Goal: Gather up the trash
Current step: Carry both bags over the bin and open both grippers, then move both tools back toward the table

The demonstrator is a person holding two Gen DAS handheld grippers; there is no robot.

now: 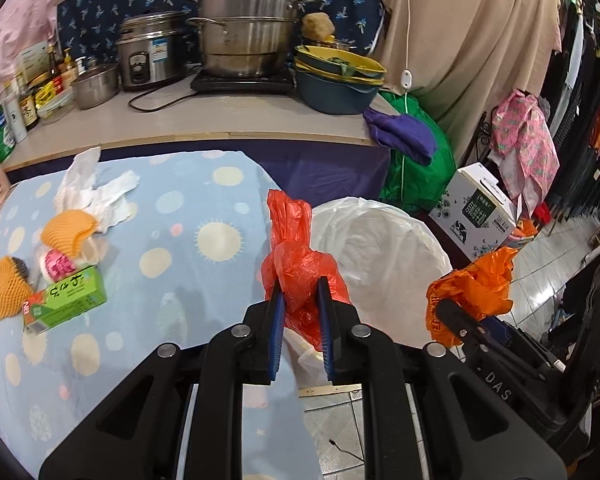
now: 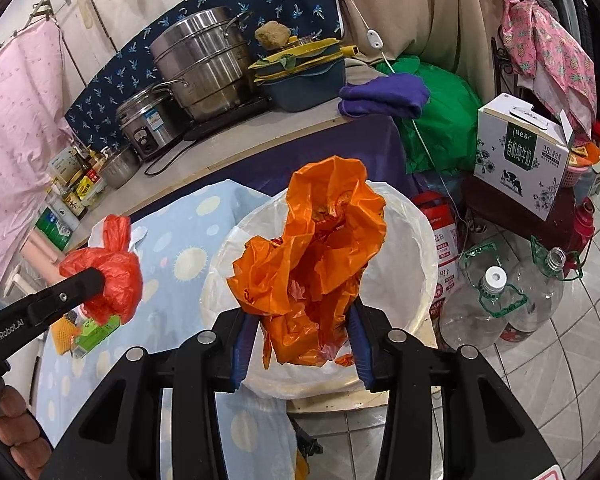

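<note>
Two plastic bags (image 1: 300, 268) (image 2: 320, 264), one per gripper (image 1: 300, 292) (image 2: 304, 320)

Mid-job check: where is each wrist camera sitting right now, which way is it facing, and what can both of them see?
Left wrist: on the left gripper, angled down over the spotted tablecloth toward the counter; its own fingers clamp a red plastic bag; right gripper at right.
Right wrist: on the right gripper, angled down over the lined trash bin; its fingers pinch an orange plastic bag; left gripper and a hand at left.
Shared: both bags, bin, steamer pot, milk carton box.
</note>
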